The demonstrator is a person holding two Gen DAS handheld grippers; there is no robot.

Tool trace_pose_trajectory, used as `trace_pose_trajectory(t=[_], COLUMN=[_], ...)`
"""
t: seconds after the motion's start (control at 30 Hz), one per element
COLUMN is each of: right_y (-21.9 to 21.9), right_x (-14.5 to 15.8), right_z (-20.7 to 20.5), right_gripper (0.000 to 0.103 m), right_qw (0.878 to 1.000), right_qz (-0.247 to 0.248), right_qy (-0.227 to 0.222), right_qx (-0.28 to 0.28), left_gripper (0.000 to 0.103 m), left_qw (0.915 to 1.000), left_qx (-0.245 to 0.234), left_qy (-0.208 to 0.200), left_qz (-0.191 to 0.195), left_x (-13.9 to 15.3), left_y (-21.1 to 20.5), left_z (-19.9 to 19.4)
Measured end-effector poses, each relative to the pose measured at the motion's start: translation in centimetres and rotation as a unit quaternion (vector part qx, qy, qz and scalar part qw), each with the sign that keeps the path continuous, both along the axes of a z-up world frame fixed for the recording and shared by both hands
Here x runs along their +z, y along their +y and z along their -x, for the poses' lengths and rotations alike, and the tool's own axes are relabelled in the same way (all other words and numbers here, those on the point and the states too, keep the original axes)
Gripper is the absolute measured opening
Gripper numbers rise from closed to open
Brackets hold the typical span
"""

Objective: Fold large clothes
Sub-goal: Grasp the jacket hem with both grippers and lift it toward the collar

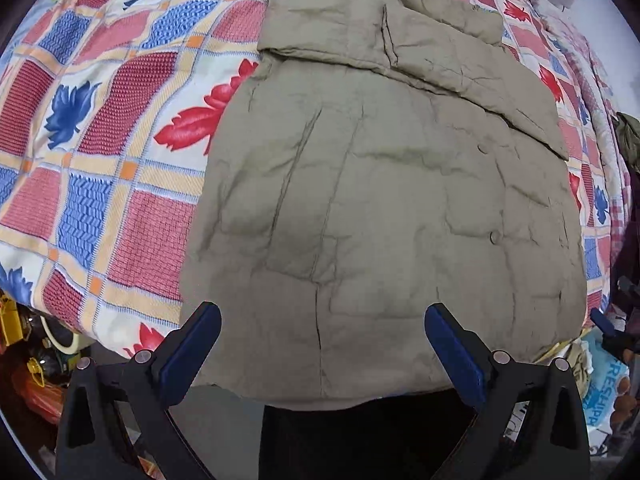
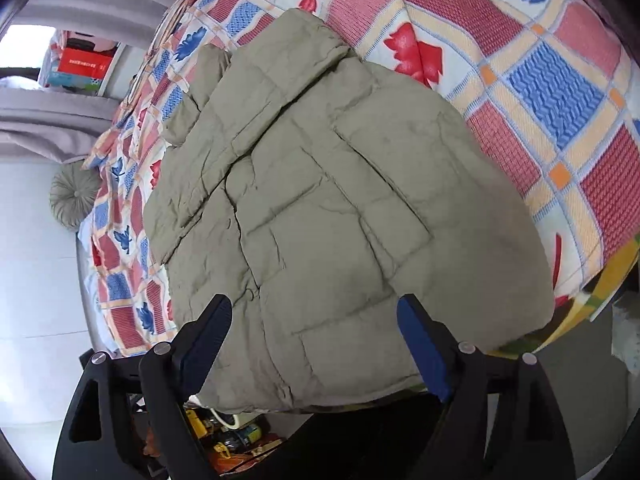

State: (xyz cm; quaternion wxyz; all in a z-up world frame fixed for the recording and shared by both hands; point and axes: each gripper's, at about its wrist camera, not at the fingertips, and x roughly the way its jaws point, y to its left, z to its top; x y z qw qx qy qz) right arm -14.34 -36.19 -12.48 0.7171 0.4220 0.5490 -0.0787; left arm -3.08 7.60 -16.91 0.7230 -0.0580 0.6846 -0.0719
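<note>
An olive-green puffer jacket (image 1: pixel 384 208) lies flat on the bed, with a sleeve folded across its upper part (image 1: pixel 432 52). Its hem hangs a little over the bed's near edge. My left gripper (image 1: pixel 322 344) is open and empty, its blue-padded fingers (image 1: pixel 192 352) hovering over the hem. In the right wrist view the same jacket (image 2: pixel 320 216) fills the middle. My right gripper (image 2: pixel 314 340) is open and empty above the jacket's lower edge. The tip of my right gripper also shows at the far right of the left wrist view (image 1: pixel 608 328).
The bed is covered by a patchwork sheet (image 1: pixel 100 152) with red and blue leaves. Clutter sits on the floor below the bed edge (image 1: pixel 32 352). A printed bag (image 1: pixel 604 396) lies at the right. A round olive cushion (image 2: pixel 72 196) and shelves with boxes (image 2: pixel 80 64) stand beyond the bed.
</note>
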Motion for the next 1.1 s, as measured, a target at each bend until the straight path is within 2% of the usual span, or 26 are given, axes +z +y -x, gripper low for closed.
trace_pose_trajectory(t=[0.1, 0.2, 0.37, 0.47, 0.6, 0.73, 0.87, 0.97, 1.1], right_y=[-0.3, -0.3, -0.3, -0.4, 0.5, 1.6, 1.6, 1.4, 1.4], right_x=[-1.5, -3.0, -6.0, -8.1, -10.5, -12.3, -13.0, -12.8, -12.3], right_z=[2.0, 3.7, 5.4, 6.4, 6.7, 6.3, 5.5, 4.6, 3.8], right_gripper=[0.087, 0.087, 0.087, 0.087, 0.087, 0.087, 0.087, 0.088, 0.088], right_qw=[0.998, 0.994, 0.987, 0.977, 0.971, 0.967, 0.966, 0.965, 0.965], right_qz=[-0.055, -0.089, -0.129, -0.176, -0.203, -0.219, -0.227, -0.235, -0.243], right_qy=[0.001, 0.009, 0.054, 0.066, 0.082, 0.094, 0.078, 0.061, 0.039], right_qx=[-0.033, -0.056, -0.074, -0.1, -0.098, -0.091, -0.095, -0.096, -0.095], left_gripper=[0.102, 0.102, 0.102, 0.102, 0.102, 0.102, 0.102, 0.102, 0.102], left_qw=[0.9992, 0.996, 0.9852, 0.9762, 0.9636, 0.95, 0.9403, 0.9399, 0.9414], left_qx=[0.005, 0.025, 0.054, 0.065, 0.076, 0.099, 0.122, 0.135, 0.145], left_qy=[0.018, 0.041, 0.079, 0.102, 0.128, 0.158, 0.174, 0.166, 0.13], left_qz=[0.034, 0.076, 0.142, 0.18, 0.222, 0.251, 0.266, 0.266, 0.275], left_x=[-0.5, -1.3, -3.0, -4.1, -5.6, -7.5, -9.3, -10.0, -9.0], left_y=[0.3, 1.1, 2.4, 3.0, 3.4, 3.6, 3.1, 2.3, 1.6], left_z=[1.0, 1.7, 2.8, 3.5, 4.9, 6.7, 7.9, 7.7, 6.6])
